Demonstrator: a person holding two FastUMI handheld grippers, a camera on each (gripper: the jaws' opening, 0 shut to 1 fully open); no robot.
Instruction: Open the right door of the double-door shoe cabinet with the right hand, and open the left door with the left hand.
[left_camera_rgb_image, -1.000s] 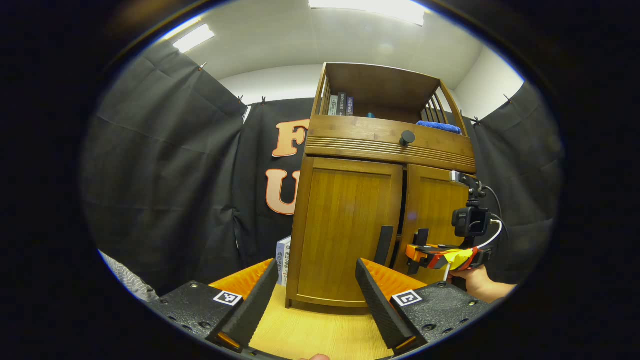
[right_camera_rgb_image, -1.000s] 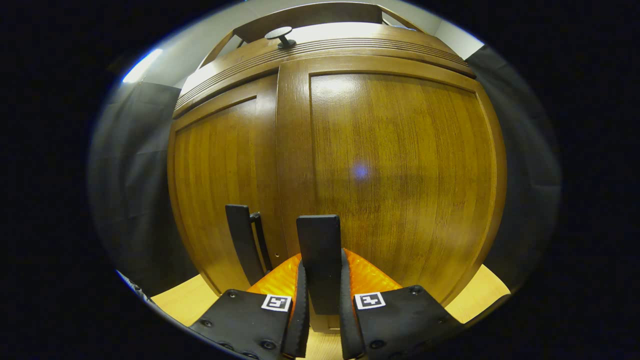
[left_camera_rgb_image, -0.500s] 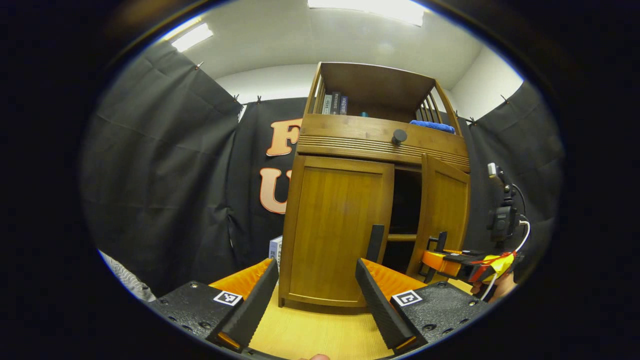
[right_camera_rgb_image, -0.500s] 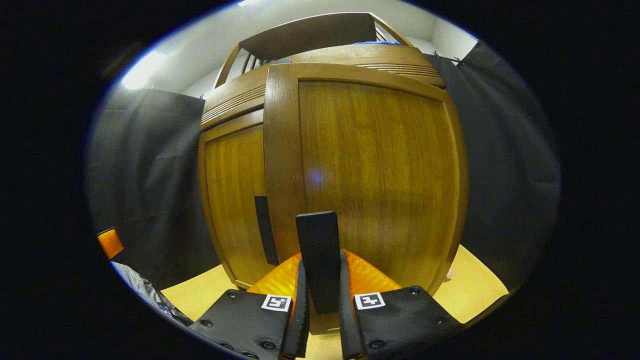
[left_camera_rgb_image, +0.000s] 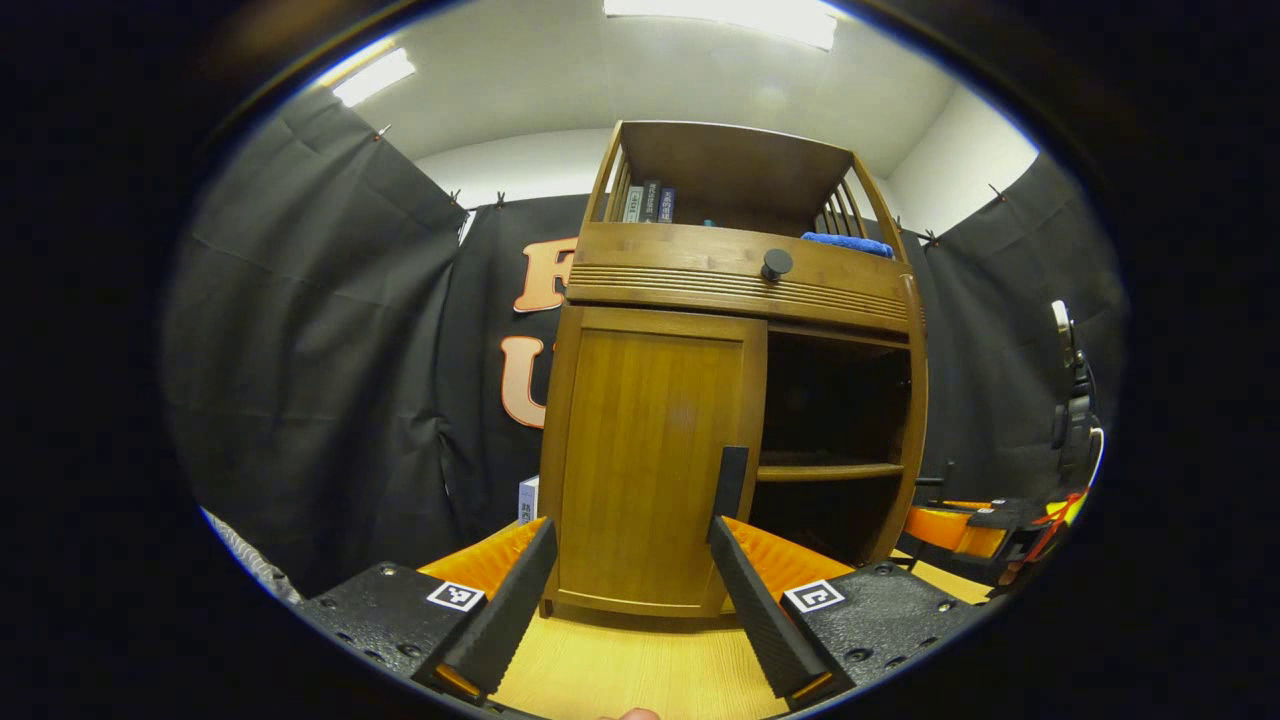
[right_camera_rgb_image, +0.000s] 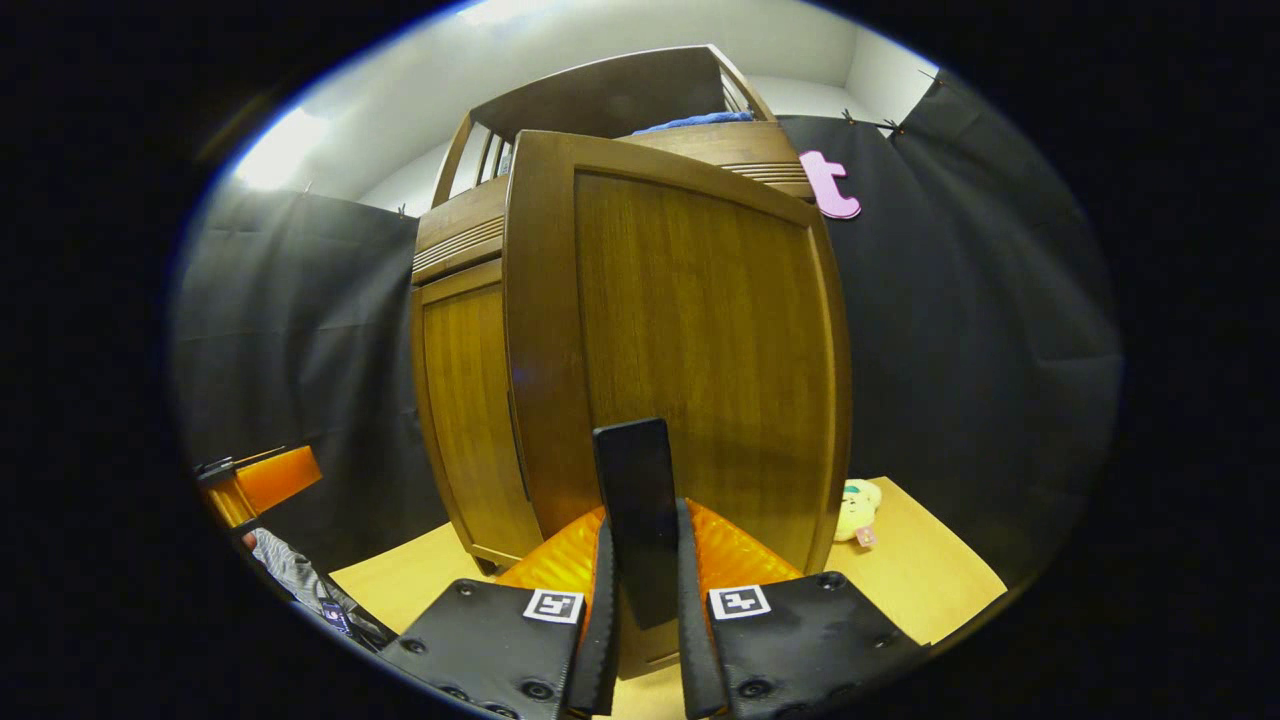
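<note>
Black cloth walls (left_camera_rgb_image: 330, 350), white lit ceiling (left_camera_rgb_image: 600, 80).

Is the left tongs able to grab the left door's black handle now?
Probably yes: the left tongs are open, the left door's handle stands just ahead of one finger, with nothing between.
</note>
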